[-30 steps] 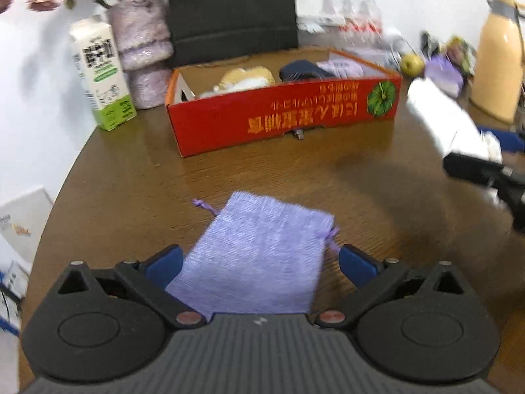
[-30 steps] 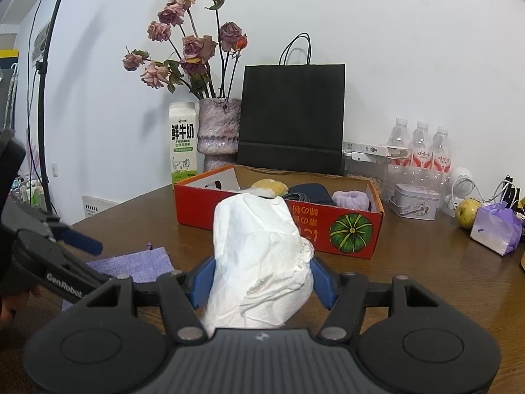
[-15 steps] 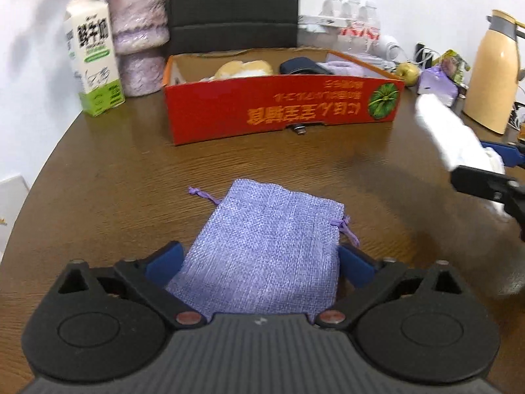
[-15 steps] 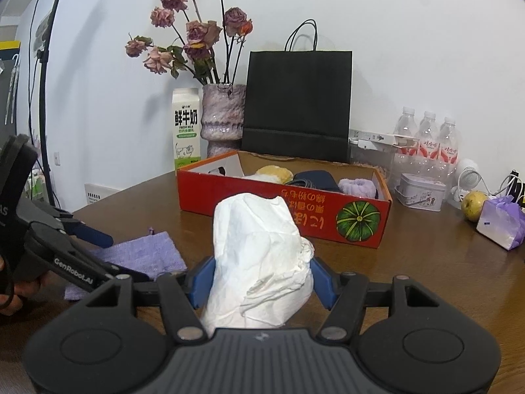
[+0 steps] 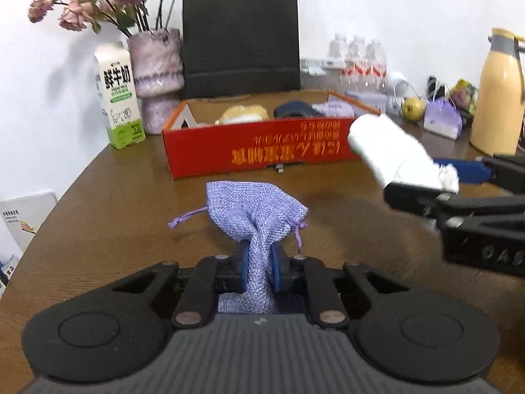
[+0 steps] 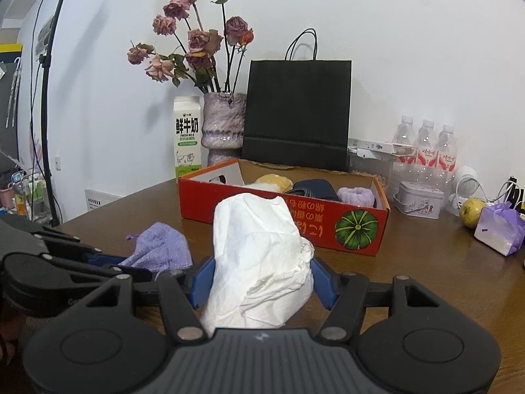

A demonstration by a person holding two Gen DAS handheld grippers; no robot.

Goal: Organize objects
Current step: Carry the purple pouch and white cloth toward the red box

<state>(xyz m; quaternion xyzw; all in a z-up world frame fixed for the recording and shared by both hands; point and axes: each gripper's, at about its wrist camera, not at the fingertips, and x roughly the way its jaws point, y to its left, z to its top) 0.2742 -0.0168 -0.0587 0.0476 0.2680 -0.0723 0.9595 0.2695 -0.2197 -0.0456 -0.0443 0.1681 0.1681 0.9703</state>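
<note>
My left gripper (image 5: 259,262) is shut on a lilac drawstring pouch (image 5: 256,210), whose cloth bunches up between the blue pads while its far end rests on the brown table (image 5: 115,216). In the right wrist view that pouch (image 6: 160,246) shows at the left beside the left gripper (image 6: 131,267). My right gripper (image 6: 261,277) is shut on a crumpled white tissue pack (image 6: 259,262); it also appears at the right of the left wrist view, the white pack (image 5: 390,154) sticking out toward the red cardboard box (image 5: 262,147). The box (image 6: 328,226) holds a yellow plush, a dark item and a lilac band.
Behind the box stand a milk carton (image 5: 118,98), a vase of dried roses (image 5: 157,75) and a black paper bag (image 5: 241,39). To the right are water bottles (image 6: 426,151), a tin (image 6: 418,199), a pear (image 6: 472,207), a purple bag (image 6: 498,229) and a yellow flask (image 5: 498,95).
The left gripper's jaws closed from wide open onto the pouch, gathering its flat cloth into a bunch. The left view swung up and right. The right gripper kept holding the tissue pack still.
</note>
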